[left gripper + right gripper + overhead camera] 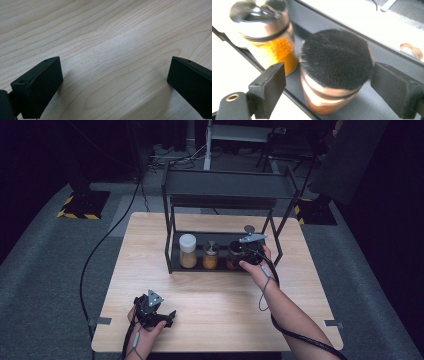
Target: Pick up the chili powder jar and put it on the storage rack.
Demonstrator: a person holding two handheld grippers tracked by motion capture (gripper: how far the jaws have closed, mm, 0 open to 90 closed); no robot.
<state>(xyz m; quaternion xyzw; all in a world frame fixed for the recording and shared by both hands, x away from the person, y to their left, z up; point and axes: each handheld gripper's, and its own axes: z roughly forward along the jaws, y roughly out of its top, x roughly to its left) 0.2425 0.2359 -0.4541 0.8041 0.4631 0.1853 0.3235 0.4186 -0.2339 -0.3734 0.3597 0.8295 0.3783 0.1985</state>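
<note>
On the rack's lower shelf [220, 268], the right gripper [328, 82] stands released around the black-lidded jar [335, 70]; withdrawing askew could topple it into the orange spice jar [268, 37]. Left gripper [115, 82] open, idle.

Your jar [332, 82] stands upright at the right end of the rack's lower shelf [200, 268], holding reddish-brown powder under a dark black lid [337, 57]. It sits just beside a jar of orange powder [269, 40]; a white-lidded jar [188, 251] stands farther left in your row.
</note>
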